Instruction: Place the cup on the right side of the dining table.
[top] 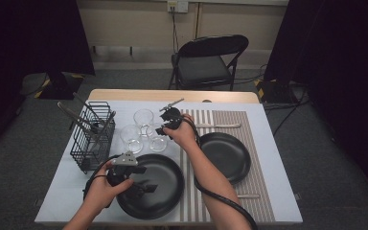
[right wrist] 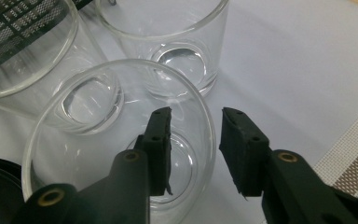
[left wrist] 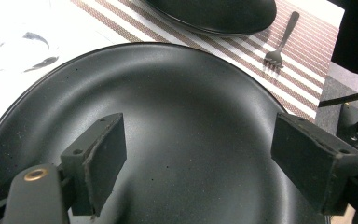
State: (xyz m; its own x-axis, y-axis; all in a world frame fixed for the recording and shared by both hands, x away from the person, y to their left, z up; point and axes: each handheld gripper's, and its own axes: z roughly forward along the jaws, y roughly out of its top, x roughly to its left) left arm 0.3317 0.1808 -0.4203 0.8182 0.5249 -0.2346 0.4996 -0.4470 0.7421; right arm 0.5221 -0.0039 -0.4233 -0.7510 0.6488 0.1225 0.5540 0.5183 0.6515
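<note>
Three clear, smooth, round glass tumblers (top: 144,130) clustered at centre of the high view, on the white-covered bench (top: 278,191). Nearest tumbler (right wrist: 121,154) straddled at its rim by the right gripper (right wrist: 195,140): one jaw inside, one outside, a gap at the wall, not yet clamped. Left gripper (left wrist: 196,158) over the matte black round plate (left wrist: 182,102), jaws wide apart, empty. Black wire basket (top: 94,136) at left, holding metal utensils.
</note>
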